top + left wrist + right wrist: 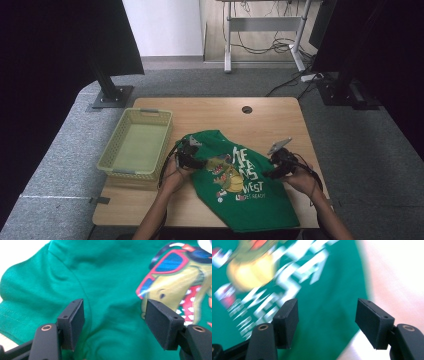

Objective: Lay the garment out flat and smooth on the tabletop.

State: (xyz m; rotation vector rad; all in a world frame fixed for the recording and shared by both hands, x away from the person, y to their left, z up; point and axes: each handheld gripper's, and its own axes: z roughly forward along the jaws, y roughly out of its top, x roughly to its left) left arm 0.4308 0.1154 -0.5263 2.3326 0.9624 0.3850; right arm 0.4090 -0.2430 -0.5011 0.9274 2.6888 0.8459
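basket (137,145) far left on desk (210,107) | left gripper (186,159) released, jaws apart over shirt's left edge | green shirt (240,187) flat, near centre of desk | right gripper (278,167) released, over shirt's right edge

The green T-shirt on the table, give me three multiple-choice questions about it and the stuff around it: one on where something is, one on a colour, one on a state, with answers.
1. Where does the basket stand relative to the green T-shirt?
A. To its left
B. On top of it
C. To its right

2. What colour is the basket?
A. Red
B. Pale yellow-green
C. Black

3. How do the left gripper's jaws stand?
A. Clamped on a sleeve
B. Shut on nothing
C. Apart, over the shirt

Answers: 1 A, the high view shows the basket at the table's left side. 2 B, its walls look pale yellow-green. 3 C, the left gripper view shows a wide gap between the pads, with no cloth pinched.
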